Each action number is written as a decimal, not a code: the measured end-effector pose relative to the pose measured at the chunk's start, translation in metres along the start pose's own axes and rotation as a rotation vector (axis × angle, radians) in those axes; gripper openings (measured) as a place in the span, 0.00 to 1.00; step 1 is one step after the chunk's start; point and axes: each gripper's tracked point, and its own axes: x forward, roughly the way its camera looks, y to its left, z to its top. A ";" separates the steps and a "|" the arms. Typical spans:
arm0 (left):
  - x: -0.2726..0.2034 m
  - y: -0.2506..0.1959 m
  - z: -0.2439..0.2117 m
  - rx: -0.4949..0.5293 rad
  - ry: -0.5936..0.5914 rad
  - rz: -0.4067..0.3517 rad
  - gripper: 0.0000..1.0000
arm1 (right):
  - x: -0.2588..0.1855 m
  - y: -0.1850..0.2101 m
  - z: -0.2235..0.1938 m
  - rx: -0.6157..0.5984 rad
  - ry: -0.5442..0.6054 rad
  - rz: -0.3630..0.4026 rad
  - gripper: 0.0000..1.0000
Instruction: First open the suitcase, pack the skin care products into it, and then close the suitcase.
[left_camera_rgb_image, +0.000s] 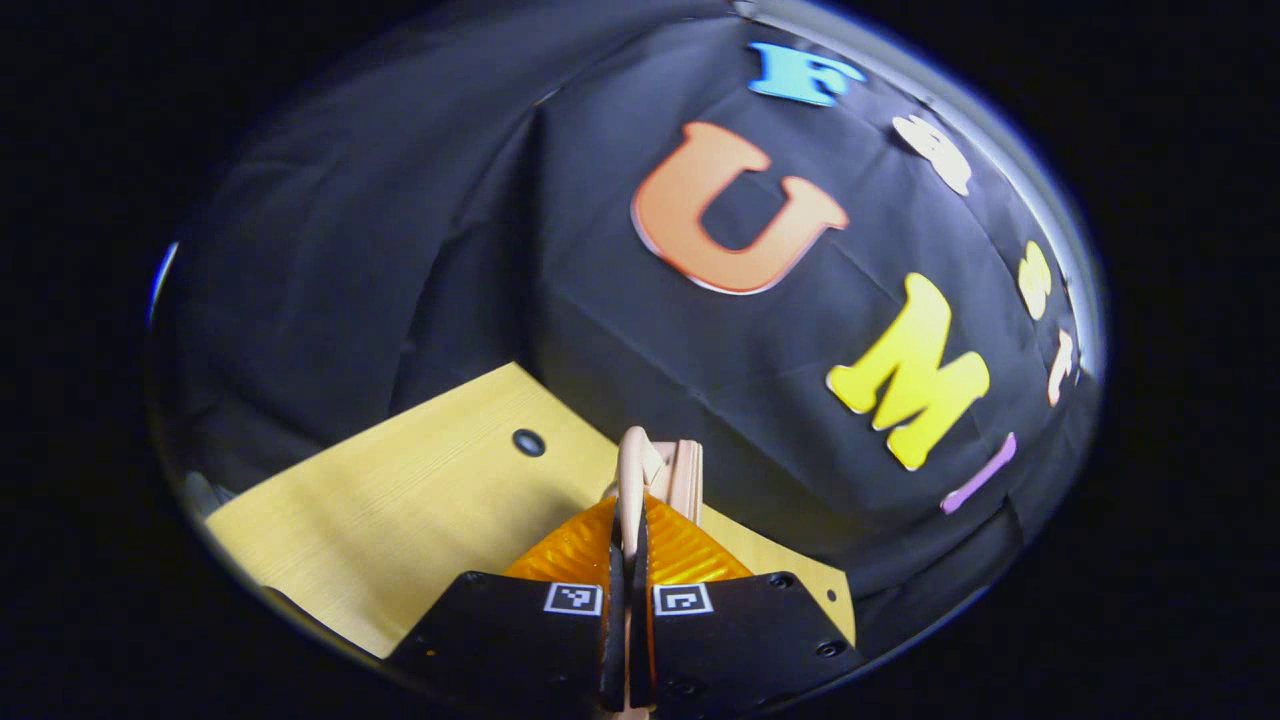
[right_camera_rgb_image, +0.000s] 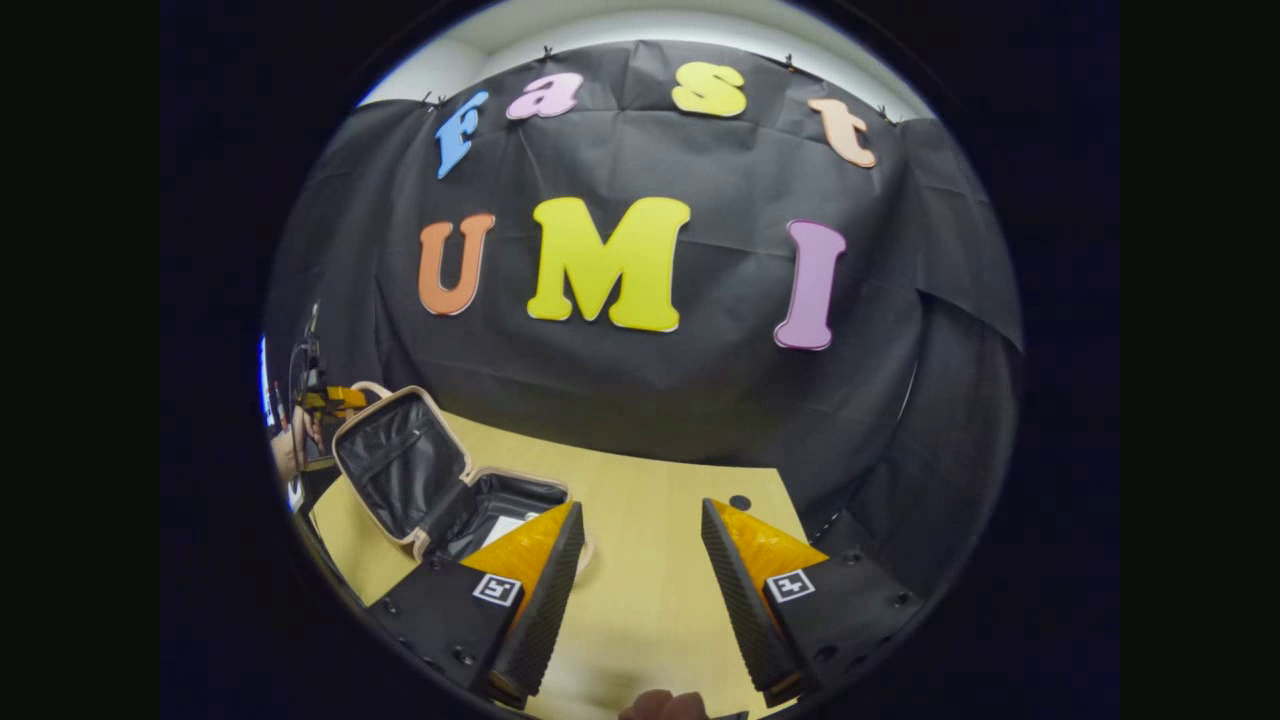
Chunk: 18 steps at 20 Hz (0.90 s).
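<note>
In the left gripper view, the left gripper (left_camera_rgb_image: 627, 560) has its fingers pressed together on a thin beige loop, most likely the handle (left_camera_rgb_image: 633, 470) of the suitcase, whose beige edge (left_camera_rgb_image: 686, 478) rises just behind it above the wooden table (left_camera_rgb_image: 400, 500). The loop looks narrow and fairly stiff, so it is a sound place to hold; the lid should swing lightly on it, though a grip this thin could slip sideways.

In the right gripper view, the right gripper (right_camera_rgb_image: 640, 575) is spread wide with nothing between its fingers, hovering over bare table. One suitcase (right_camera_rgb_image: 440, 490) lies open at the left of the table, lid (right_camera_rgb_image: 395, 465) upright and tilted back, dark lining showing. It looks like a small, rigid case, probably light. One pale flat item (right_camera_rgb_image: 503, 528) lies in the base; whether it is a skin care product is unclear. The other gripper (right_camera_rgb_image: 325, 400) and a hand (right_camera_rgb_image: 288, 452) sit at the lid's top edge.
</note>
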 end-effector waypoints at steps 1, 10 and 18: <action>-0.008 -0.026 0.000 0.047 -0.013 -0.010 0.05 | -0.003 -0.009 0.001 0.010 -0.011 -0.010 0.68; -0.041 -0.214 -0.086 0.439 -0.061 -0.086 0.05 | -0.031 -0.116 -0.001 0.066 -0.062 -0.158 0.71; -0.016 -0.272 -0.194 0.518 0.046 -0.120 0.05 | -0.056 -0.169 -0.031 0.021 -0.038 -0.257 0.71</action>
